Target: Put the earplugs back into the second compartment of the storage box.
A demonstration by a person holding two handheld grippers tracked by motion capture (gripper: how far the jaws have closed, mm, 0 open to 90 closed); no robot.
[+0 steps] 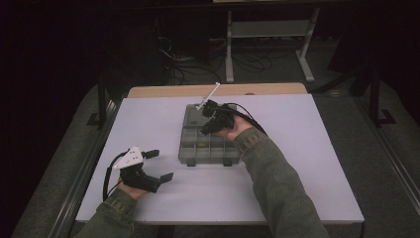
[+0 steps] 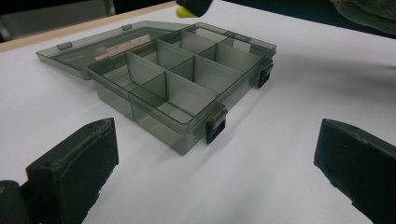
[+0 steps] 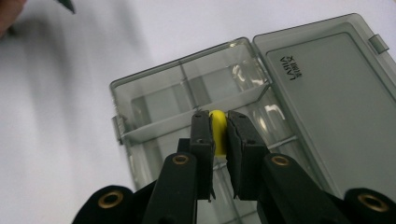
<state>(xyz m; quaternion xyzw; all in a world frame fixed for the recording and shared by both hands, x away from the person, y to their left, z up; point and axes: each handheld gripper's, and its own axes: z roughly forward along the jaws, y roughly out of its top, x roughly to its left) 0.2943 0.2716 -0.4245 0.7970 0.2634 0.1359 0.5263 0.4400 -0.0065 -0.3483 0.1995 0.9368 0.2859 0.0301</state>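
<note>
Yellow piece: a small rounded yellow object (image 3: pixel 218 132), clamped between the two black jaws of the right claw (image 3: pixel 218 135) — held in the air above the open box, not touching it.
Box: a smoky grey translucent plastic compartment box (image 1: pixel 210 145) on the white table (image 1: pixel 148 124), near its middle; upright dividers split it into several compartments, and those that can be seen into hold nothing.
Lid: the clear grey hinged lid (image 3: pixel 327 102) lies folded back flat on the table at the far side of the box.
Latches: two black clasps (image 2: pixel 215 128) sit on the near wall of the box.
Right claw: over the far half of the box in the high view (image 1: pixel 212 119), a thin white rod (image 1: pixel 208 96) sticking up from it.
Left claw: (image 1: pixel 157 165) jaws wide apart, holding nothing — resting near the table's front left, well apart from the box.
</note>
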